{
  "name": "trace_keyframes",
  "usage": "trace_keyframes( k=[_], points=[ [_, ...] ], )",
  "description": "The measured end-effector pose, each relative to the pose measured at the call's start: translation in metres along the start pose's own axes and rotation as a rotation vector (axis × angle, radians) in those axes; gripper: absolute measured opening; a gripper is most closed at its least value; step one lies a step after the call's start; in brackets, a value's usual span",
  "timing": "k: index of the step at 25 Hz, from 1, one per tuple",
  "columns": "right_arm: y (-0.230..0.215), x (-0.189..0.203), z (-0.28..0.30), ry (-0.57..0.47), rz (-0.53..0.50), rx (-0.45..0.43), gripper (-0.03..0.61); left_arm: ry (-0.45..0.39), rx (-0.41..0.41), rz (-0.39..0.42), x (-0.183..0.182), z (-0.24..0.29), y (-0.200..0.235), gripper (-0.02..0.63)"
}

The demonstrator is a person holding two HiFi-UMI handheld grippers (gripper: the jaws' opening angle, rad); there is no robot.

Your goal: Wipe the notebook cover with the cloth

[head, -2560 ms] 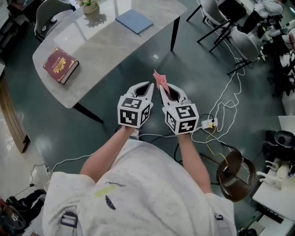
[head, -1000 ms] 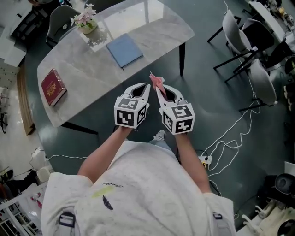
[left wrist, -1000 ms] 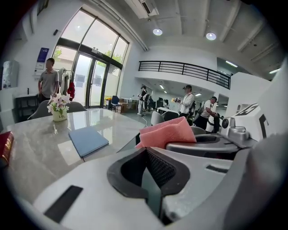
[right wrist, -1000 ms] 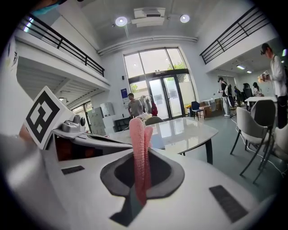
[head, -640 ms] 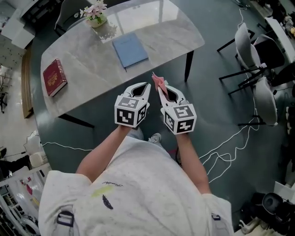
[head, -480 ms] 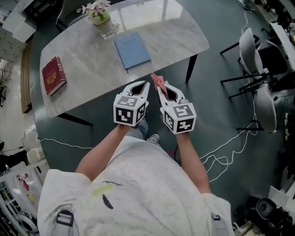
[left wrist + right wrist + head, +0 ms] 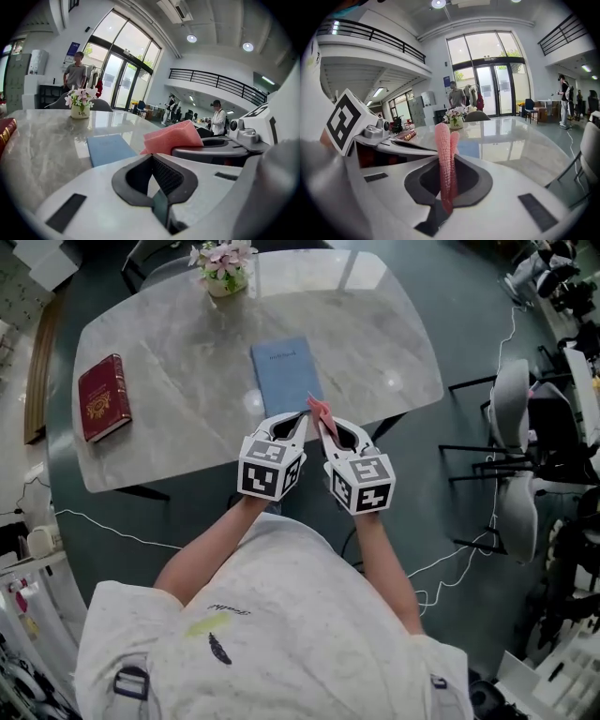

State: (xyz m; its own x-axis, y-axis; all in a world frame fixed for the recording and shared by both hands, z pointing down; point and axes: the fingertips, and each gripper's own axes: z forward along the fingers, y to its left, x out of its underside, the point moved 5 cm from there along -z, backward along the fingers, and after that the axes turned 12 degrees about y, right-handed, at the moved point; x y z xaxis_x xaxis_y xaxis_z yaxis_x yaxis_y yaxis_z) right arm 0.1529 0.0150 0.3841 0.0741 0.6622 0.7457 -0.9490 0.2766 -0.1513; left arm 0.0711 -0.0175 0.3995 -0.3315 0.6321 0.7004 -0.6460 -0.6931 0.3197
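Table (image 7: 159,427): bore blue notebook (image 7: 286,376).
Right gripper (image 7: 325,427): clenched pink cloth (image 7: 318,409), near notebook.
Left gripper (image 7: 300,423): closed, empty.
Left gripper view: showed cloth's broad face.

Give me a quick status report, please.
Right gripper shut on cloth; left gripper shut, empty. Notebook flat on table. Nothing in the way.

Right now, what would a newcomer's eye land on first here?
The pink cloth, pinched in the shut right gripper, at the near edge of the marble table. Just beyond it lies the blue notebook; the left gripper alongside is shut and empty, and a red book sits at the table's left end.
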Motion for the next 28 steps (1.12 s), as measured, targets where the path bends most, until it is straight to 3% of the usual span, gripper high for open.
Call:
trace_keyframes(
  k=[9,18,28],
  points=[
    [-0.018,-0.045,0.063,0.11,-0.13,-0.013,0.015,-0.018,-0.017,-0.114,-0.024,0.019,0.067,0.006],
    [-0.054,-0.079,0.118,0.155,-0.353,-0.074,0.015,0.002,-0.067,-0.202,-0.024,0.044,0.089,0.006],
    [-0.097,-0.113,0.182,0.166,-0.536,-0.237,0.015,0.018,-0.278,-0.337,-0.017,0.059,0.105,0.006]
  ],
)
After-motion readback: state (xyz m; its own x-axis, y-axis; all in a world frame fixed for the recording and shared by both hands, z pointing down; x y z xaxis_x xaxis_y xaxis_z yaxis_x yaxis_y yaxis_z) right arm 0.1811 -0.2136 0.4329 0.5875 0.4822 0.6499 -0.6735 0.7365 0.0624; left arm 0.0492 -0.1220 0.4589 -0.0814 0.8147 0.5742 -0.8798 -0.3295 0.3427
